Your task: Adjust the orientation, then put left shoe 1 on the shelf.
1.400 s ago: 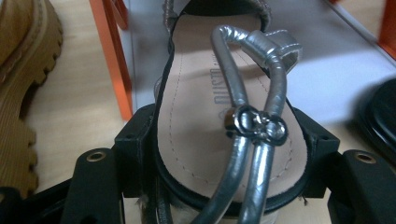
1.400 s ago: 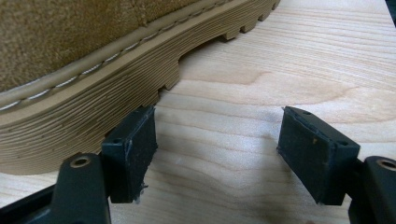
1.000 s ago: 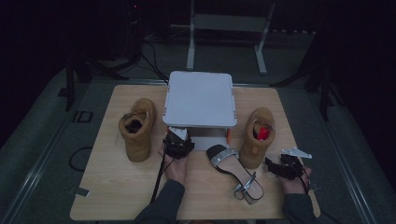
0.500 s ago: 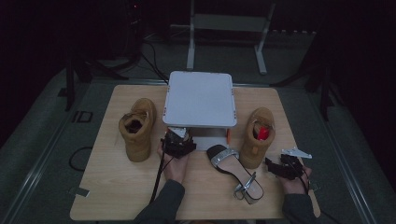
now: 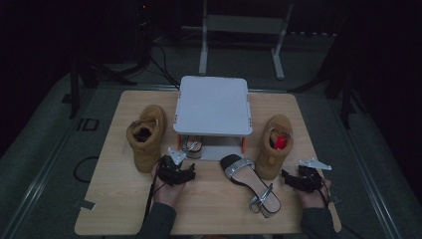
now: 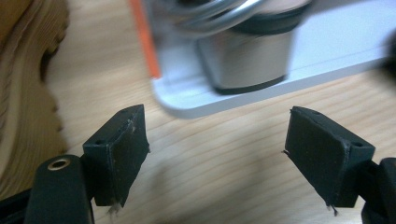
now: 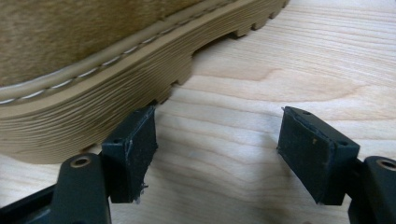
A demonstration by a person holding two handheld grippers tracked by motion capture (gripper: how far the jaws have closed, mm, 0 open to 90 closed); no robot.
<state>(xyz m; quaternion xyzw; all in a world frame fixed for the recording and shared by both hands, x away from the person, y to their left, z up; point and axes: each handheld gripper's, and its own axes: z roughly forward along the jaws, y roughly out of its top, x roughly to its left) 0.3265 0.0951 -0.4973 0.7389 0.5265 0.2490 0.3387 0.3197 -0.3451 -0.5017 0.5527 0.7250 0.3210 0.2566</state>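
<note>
Dimly, under the white rack (image 5: 213,105) a silver sandal (image 6: 243,56) sits half-hidden; left gripper (image 5: 175,171) and right gripper (image 5: 298,178) jaws gape empty.

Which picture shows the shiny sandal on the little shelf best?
The left gripper view: the sandal sits big and close on the shelf. In the high view it is small, half hidden under the shelf's top. The right gripper view faces a boot.
</note>
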